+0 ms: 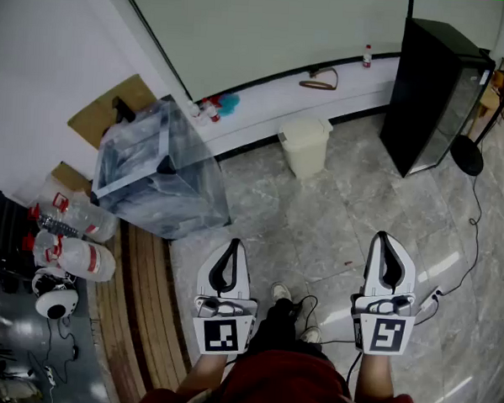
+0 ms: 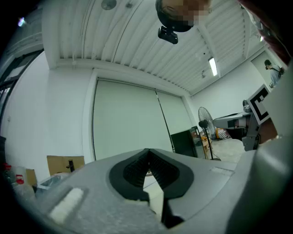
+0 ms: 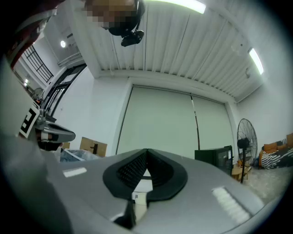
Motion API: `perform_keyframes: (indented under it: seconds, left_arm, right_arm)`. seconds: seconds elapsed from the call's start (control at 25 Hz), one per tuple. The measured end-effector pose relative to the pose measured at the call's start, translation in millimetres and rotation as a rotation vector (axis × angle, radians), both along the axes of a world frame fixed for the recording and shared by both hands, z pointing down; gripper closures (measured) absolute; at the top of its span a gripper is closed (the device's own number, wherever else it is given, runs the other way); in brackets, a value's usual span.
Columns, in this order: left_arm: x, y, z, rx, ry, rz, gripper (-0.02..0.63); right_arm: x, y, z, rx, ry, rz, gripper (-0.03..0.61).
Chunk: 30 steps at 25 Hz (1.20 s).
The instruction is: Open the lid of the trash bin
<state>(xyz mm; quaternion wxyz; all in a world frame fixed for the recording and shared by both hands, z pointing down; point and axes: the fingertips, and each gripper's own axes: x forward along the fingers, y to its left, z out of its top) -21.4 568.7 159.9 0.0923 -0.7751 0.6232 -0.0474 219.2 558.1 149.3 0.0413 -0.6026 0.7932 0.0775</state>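
In the head view, the person holds 2 grippers out over a grey marbled floor [image 1: 318,234], both pointing forward. The left gripper [image 1: 235,243] and the right gripper [image 1: 382,238] are level with each other and well apart, each with its marker cube nearest the person. The trash bin [image 1: 304,149], cream-coloured, stands on the floor against the base of the far wall, ahead of the gap between the grippers and well apart from both. Its lid [image 1: 305,129] lies down on the bin. To the bin's left sits a large plastic-wrapped container [image 1: 157,170] with a sheet of cardboard [image 1: 114,107] behind it and clear bottles [image 1: 69,233] beside it. To the bin's right stands a black cabinet [image 1: 435,92].

In the left gripper view, the camera looks upward along the jaws toward a pale wall panel and ribbed ceiling. The 2 black ridged pads meet at their tips, with nothing clamped between them. A standing fan [image 2: 205,124] shows at the right.

In the right gripper view, the jaws likewise close tip to tip on nothing. The same pale panel fills the background, and the left gripper's marker cube appears at the far left edge.
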Motion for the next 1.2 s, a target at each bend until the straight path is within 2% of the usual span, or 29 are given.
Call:
perform_keyframes:
  seconds: [0.2,0.52,0.72,1.2]
  left_arm:
    - [8,9,4,0.009,-0.001,0.005,0.612]
    - [-16,-15,15,0.023,0.035,0.047,0.612]
    - [-50,-57,17,0.0,0.076,0.047,0.612]
    - [-152,-145,16,0.009,0.081,0.028,0.612]
  right_arm:
    - [13,12,8,-0.012,0.004,0.018,0.58]
    - [-13,-4,11,-0.013,0.029,0.05,0.578]
    - [-47,-42,-6,0.027,0.011,0.024,0.578]
    - [-151,-143,-8,0.005,0.052,0.013,0.578]
